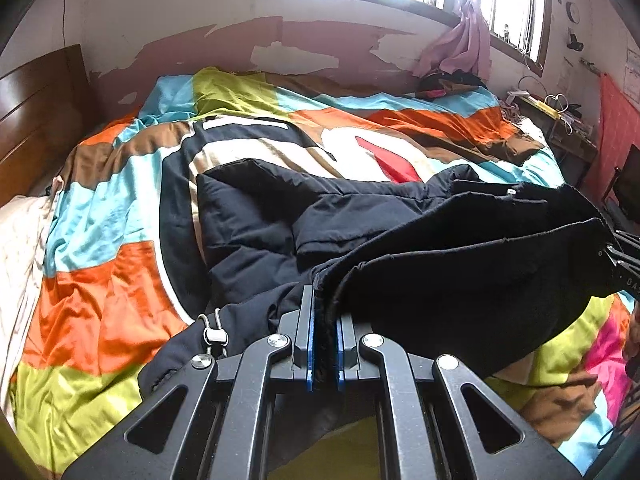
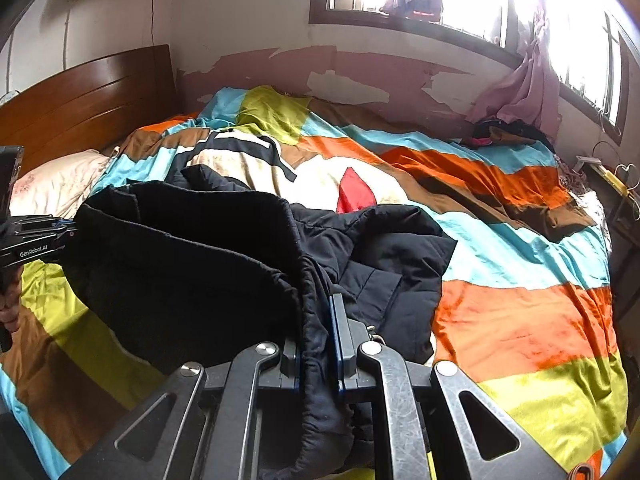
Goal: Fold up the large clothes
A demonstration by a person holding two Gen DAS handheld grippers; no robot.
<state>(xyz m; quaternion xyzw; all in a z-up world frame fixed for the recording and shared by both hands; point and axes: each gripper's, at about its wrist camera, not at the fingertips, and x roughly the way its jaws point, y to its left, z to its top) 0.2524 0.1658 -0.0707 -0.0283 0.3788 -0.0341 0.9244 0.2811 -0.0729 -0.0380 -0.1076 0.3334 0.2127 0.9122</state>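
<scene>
Over the bed point(image 1: 100, 208): dark jacket point(image 1: 280, 216) hem stretched between both grippers.
Left gripper point(image 1: 323, 304): fingers clamped on hem.
Right gripper point(image 2: 316, 320): fingers clamped on gathered hem.
Right view only: pillow point(image 2: 56, 188).

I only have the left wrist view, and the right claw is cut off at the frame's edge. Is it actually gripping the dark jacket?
Observer: Yes. In the right wrist view the right claw is shut on the dark jacket; its gathered hem runs between the pads.
Operator: What's the pale cloth at my far left?
Observer: A pillow, lying beside the wooden headboard.
Operator: Anything of the person visible?
Observer: Only a hand at the picture's left edge, below the left claw.
</scene>
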